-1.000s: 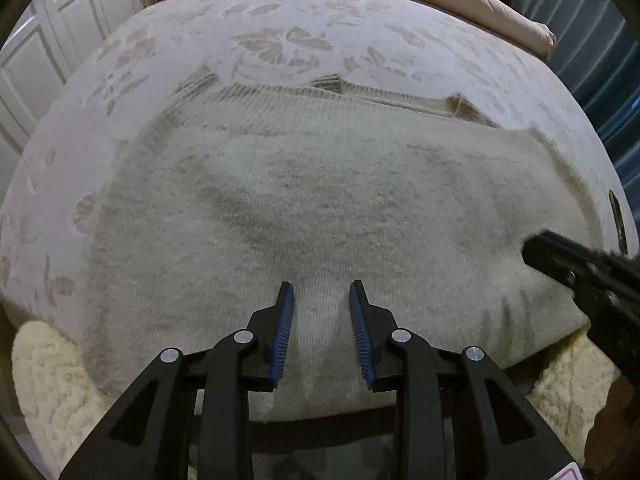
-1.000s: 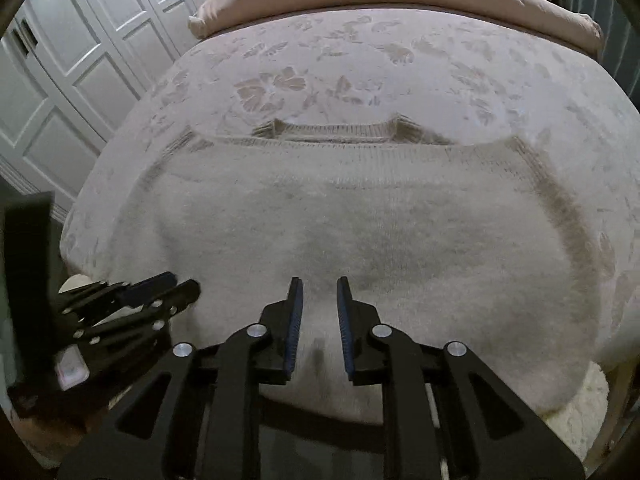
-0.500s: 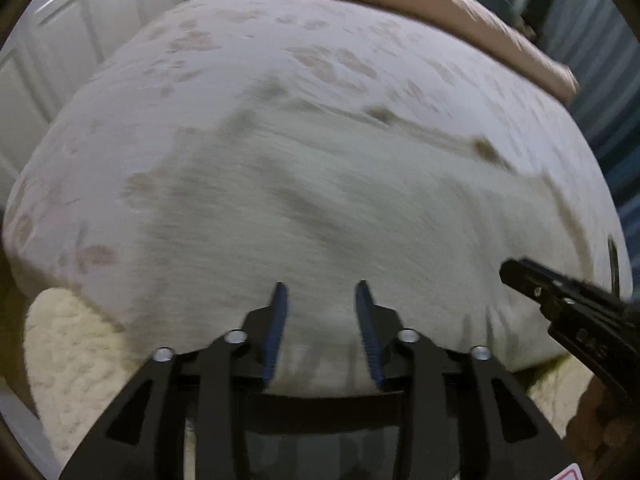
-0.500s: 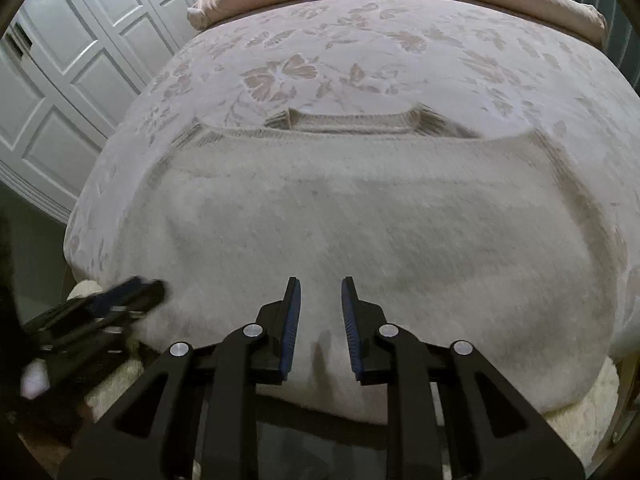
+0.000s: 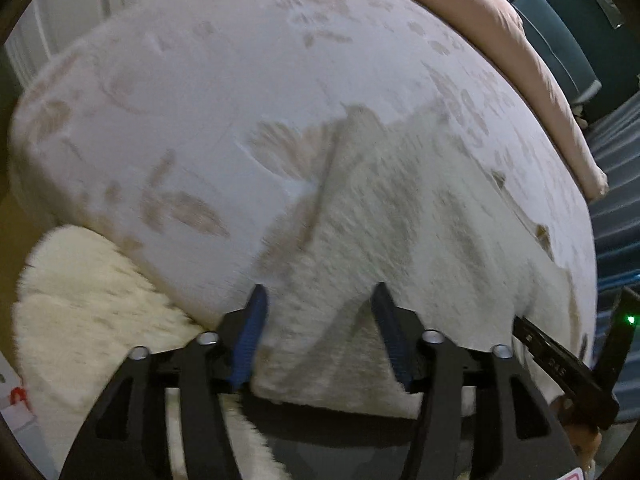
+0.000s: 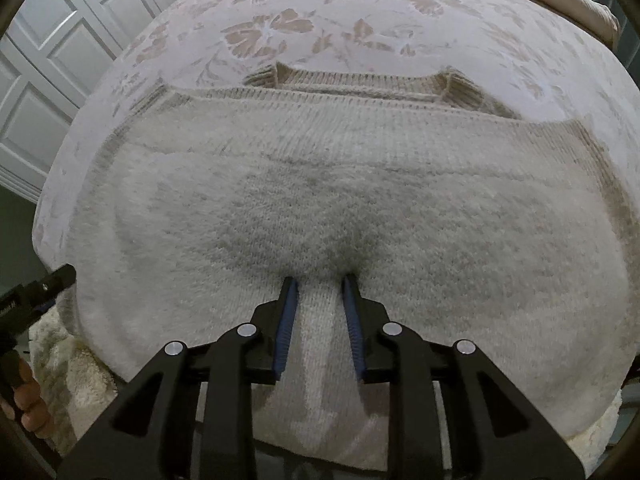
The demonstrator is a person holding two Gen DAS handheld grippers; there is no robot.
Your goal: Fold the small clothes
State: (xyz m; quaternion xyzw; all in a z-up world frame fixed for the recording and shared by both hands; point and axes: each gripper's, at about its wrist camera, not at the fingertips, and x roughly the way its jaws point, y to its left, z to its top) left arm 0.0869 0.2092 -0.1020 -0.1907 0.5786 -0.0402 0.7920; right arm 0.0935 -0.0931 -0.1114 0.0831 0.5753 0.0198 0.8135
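Observation:
A cream knitted sweater lies flat on the bed, neckline at the far side, its near hem hanging over the bed's front edge. It also shows in the left wrist view, blurred. My left gripper is open, its jaws spread wide around the sweater's near left corner at the hem. My right gripper is open over the middle of the near hem, a strip of knit between its fingers. The right gripper shows at the right edge of the left wrist view; the left gripper shows at the left edge of the right wrist view.
The bed has a pale floral cover and a pink pillow roll at the far end. A fluffy cream rug lies on the floor by the bed's near edge. White panelled doors stand at the left.
My left gripper has swung left to the sweater's near left corner and its jaws have opened wider. My right gripper has moved forward and lower onto the hem and opened a little.

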